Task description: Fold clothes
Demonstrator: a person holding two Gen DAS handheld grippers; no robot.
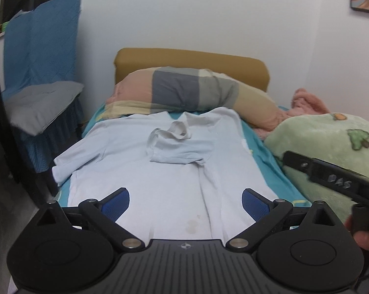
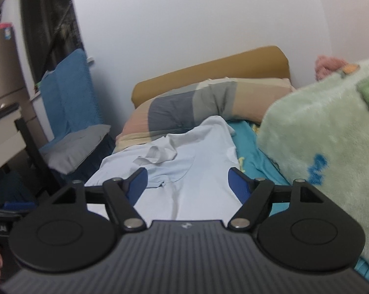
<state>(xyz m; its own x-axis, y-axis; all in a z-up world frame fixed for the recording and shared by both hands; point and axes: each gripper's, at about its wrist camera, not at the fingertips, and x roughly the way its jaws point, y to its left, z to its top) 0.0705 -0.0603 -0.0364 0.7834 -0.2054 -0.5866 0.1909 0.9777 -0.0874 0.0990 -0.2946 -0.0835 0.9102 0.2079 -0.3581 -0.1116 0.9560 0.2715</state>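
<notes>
A pale blue short-sleeved shirt (image 1: pixel 164 169) lies flat on the bed, collar toward the pillow. Its right side and right sleeve (image 1: pixel 177 147) are folded in over the middle; the left sleeve (image 1: pixel 71 161) still lies spread toward the bed's left edge. My left gripper (image 1: pixel 185 201) is open and empty, held above the shirt's lower part. My right gripper (image 2: pixel 188 183) is open and empty above the shirt (image 2: pixel 184 171), near its right side. The right gripper's black body (image 1: pixel 336 178) shows at the right of the left wrist view.
A patchwork pillow (image 1: pixel 184 90) and tan headboard (image 1: pixel 189 58) lie beyond the shirt. A green fleece blanket (image 2: pixel 326 152) is piled at the right on the teal sheet (image 2: pixel 253 156). A chair with blue cover and grey cushion (image 1: pixel 42 103) stands left of the bed.
</notes>
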